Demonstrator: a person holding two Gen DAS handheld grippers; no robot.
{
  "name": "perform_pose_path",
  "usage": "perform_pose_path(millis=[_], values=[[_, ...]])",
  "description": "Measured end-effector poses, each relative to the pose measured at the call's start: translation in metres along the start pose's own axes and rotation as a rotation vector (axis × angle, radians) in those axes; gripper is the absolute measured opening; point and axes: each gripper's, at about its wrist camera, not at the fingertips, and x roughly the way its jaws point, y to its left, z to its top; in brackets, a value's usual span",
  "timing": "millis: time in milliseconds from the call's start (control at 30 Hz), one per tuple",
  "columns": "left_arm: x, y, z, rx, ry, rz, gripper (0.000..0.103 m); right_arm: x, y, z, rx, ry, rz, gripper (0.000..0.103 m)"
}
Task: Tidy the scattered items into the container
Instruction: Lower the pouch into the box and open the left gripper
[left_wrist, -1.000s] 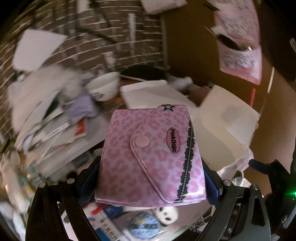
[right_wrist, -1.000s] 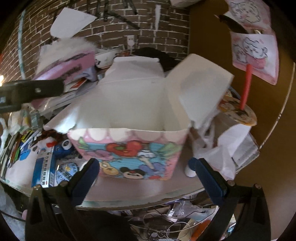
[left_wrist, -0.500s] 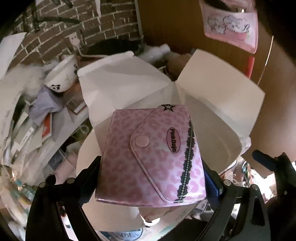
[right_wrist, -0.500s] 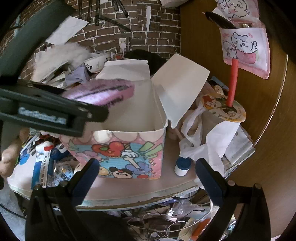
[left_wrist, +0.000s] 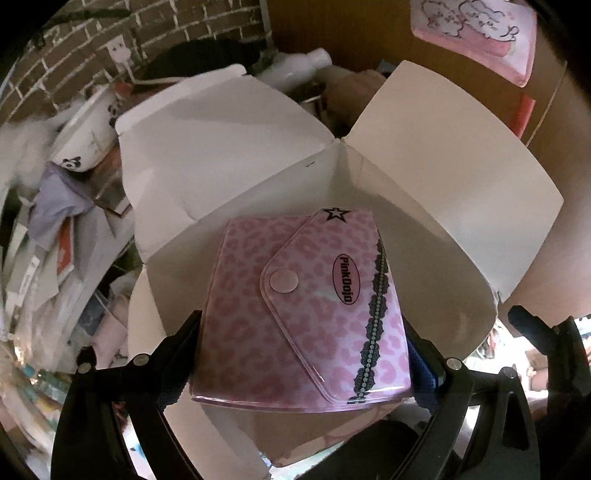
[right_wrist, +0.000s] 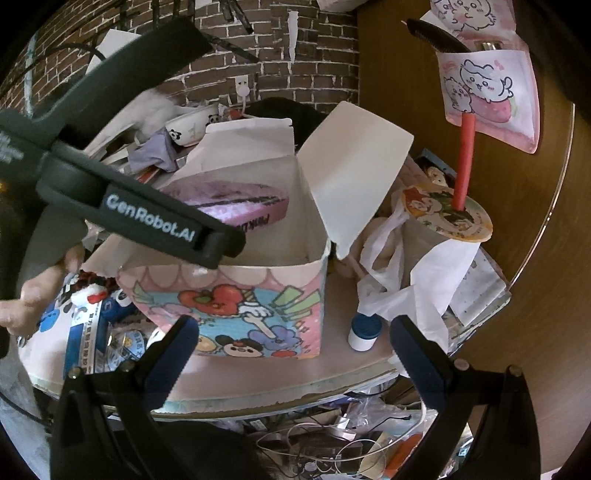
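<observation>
Cardboard box (right_wrist: 236, 314) with cartoon sides stands open on the round table (right_wrist: 258, 384), flaps up. Only the left wrist view looks down into its white interior, where the left gripper (left_wrist: 303, 347) pinches a pink leopard pouch (left_wrist: 306, 306) marked "PinkDojo". From the right, that gripper reads "GenRobot.AI". The right gripper (right_wrist: 291, 350) hangs spread and empty at the table's near edge. A blue-capped jar (right_wrist: 365, 331) stands just beside the box.

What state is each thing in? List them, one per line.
Pink pouch: snapped shut, held over the open box.
Cartoon box: flaps open, upright on the table.
Left gripper: shut on the pouch.
Right gripper: open, holding nothing.
Blue-capped bottle: capped, upright beside the box.
Panda bowl: upright among clutter.
</observation>
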Motion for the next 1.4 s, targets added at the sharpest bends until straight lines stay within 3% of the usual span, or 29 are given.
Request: perform_pose_path(millis=[167, 267, 767, 900, 1000, 1200, 1400], values=[[0.008, 0.003, 0.002, -0.026, 0.044, -0.026, 0.095, 0.000, 0.001, 0.000, -0.002, 0.000, 0.003, 0.103], [0.020, 0.001, -0.001, -0.021, 0.079, 0.016, 0.095, 0.001, 0.002, 0.000, -0.005, 0.001, 0.006, 0.103], [0.012, -0.015, -0.009, -0.030, 0.072, 0.029, 0.095, 0.000, 0.002, 0.001, -0.004, 0.005, 0.009, 0.103], [0.006, -0.021, -0.013, -0.031, 0.052, 0.050, 0.096, 0.000, 0.002, 0.001, -0.005, 0.005, 0.009, 0.103], [-0.010, -0.027, -0.015, -0.019, -0.004, 0.110, 0.095, 0.001, 0.002, 0.001, -0.004, 0.007, 0.009, 0.103], [-0.031, -0.028, -0.020, -0.029, -0.045, 0.127, 0.095, 0.000, 0.002, 0.003, -0.008, 0.004, 0.011, 0.103], [-0.038, -0.002, -0.029, -0.087, -0.120, 0.114, 0.095, 0.004, 0.009, 0.004, -0.024, 0.007, 0.021, 0.103]])
